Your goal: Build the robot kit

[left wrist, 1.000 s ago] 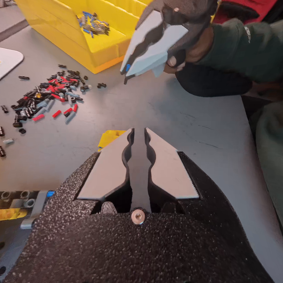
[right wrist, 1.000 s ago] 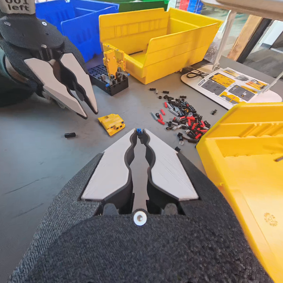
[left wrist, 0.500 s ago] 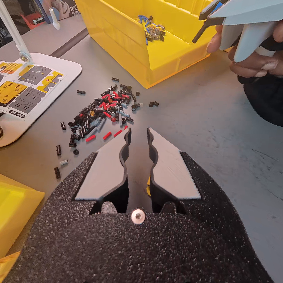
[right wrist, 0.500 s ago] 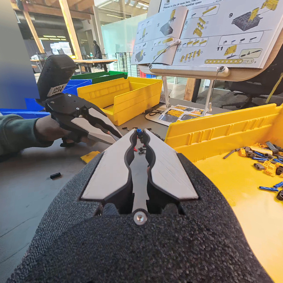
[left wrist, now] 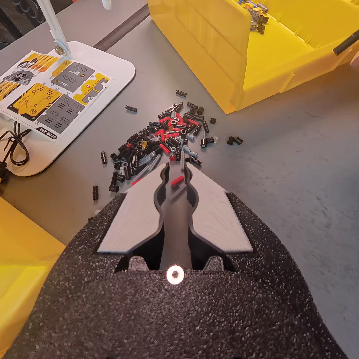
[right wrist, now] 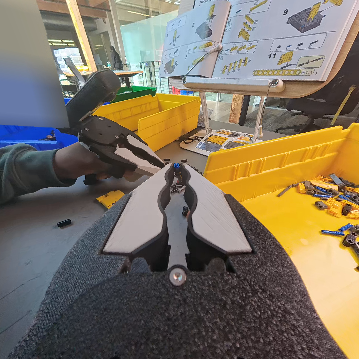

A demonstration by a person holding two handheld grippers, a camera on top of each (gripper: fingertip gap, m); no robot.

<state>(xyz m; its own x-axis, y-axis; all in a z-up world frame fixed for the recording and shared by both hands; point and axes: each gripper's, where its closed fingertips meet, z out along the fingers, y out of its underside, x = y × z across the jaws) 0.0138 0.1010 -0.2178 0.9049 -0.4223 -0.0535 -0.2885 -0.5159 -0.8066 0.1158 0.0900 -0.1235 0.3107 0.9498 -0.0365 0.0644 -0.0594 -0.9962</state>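
My left gripper (left wrist: 176, 165) is open and empty, with its tips at the near edge of a pile of small black, red and grey pins (left wrist: 167, 134) on the grey table. A red pin (left wrist: 177, 179) lies between its fingers. My right gripper (right wrist: 177, 165) is shut on a small blue and black pin (right wrist: 176, 167) and holds it above the table. The left gripper also shows in the right wrist view (right wrist: 155, 165), held by a hand just left of my right tips. A flat yellow plate piece (right wrist: 109, 198) lies on the table below it.
A yellow bin with small parts (left wrist: 272, 50) stands beyond the pile; in the right wrist view it is at the right (right wrist: 291, 213). A sticker sheet on a white stand base (left wrist: 58, 91), an instruction booklet on the stand (right wrist: 262, 38), a second yellow bin (right wrist: 155, 114), a loose black pin (right wrist: 64, 222). The tips of one gripper are about 15 cm away from the tips of the other.
My left gripper has moved forward to the pin pile, which now lies at its tips. My right gripper has risen and tilted up, still holding the blue pin.
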